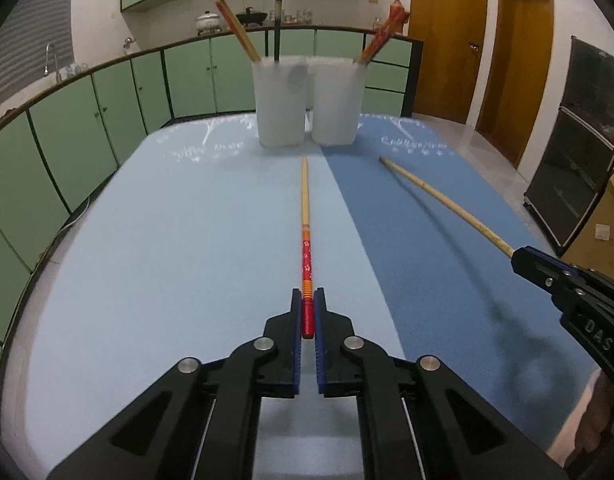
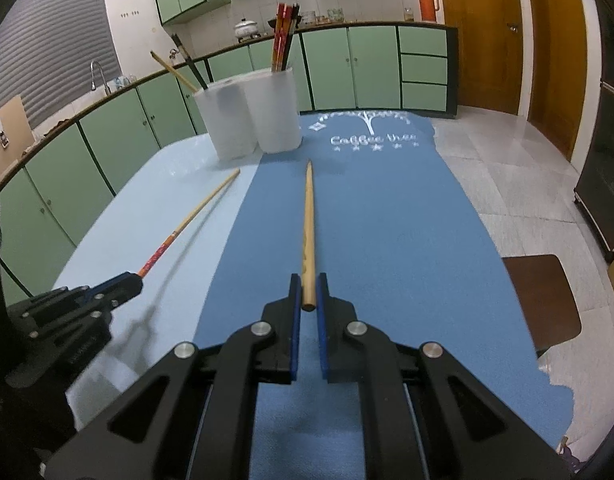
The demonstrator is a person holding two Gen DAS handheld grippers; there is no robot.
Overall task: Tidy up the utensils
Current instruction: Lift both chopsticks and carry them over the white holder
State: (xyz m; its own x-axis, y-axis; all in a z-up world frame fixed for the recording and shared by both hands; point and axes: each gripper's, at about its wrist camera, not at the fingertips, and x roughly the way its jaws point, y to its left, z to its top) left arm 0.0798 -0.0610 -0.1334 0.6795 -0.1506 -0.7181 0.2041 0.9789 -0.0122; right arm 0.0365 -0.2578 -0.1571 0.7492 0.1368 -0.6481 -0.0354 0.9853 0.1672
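Observation:
My left gripper [image 1: 307,300] is shut on the red end of a red-handled chopstick [image 1: 305,216], which points straight ahead above the light blue mat [image 1: 167,240]. My right gripper [image 2: 307,284] is shut on the thick end of a plain wooden chopstick [image 2: 308,220], held over the dark blue mat [image 2: 387,240]. Each gripper shows at the edge of the other's view: the right gripper [image 1: 523,260] and the left gripper [image 2: 131,280]. Two frosted white cups stand side by side at the far end: the left cup [image 1: 281,100] and the right cup [image 1: 339,100] both hold chopsticks.
Green cabinets [image 1: 107,120] with a counter and sink run behind and left of the table. Wooden doors [image 1: 519,60] stand at the right. A brown chair seat [image 2: 543,296] sits off the table's right edge. A dark cabinet [image 1: 575,152] stands on the floor at the right.

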